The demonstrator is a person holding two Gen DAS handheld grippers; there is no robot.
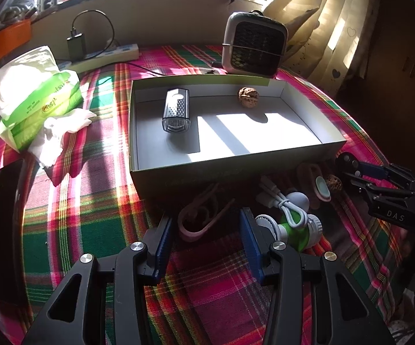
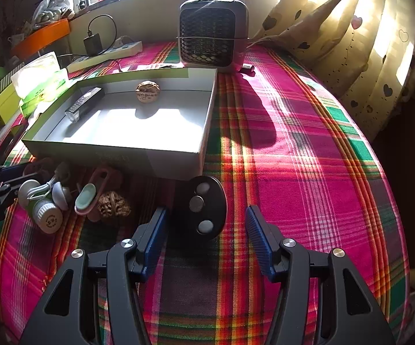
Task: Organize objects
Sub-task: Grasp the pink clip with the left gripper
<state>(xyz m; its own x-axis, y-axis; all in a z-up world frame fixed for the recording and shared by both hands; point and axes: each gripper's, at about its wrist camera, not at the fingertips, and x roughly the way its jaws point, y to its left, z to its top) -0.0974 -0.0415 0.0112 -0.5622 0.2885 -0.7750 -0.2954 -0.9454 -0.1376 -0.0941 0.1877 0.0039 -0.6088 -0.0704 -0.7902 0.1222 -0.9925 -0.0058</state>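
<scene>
An open cardboard box sits on the plaid cloth and holds a black grater-like piece and a walnut. In front of the box lie pink tongs, a white cable on a green-and-white gadget, a pink clip with a teal pad and a second walnut. My left gripper is open and empty, with the tongs just beyond its tips. My right gripper is open; a black round disc stands between its tips, nearer the left finger.
A small grey heater stands behind the box. A green tissue pack and loose tissues lie at the left, with a power strip and charger behind. A dark phone lies near the left edge. Curtains hang at the right.
</scene>
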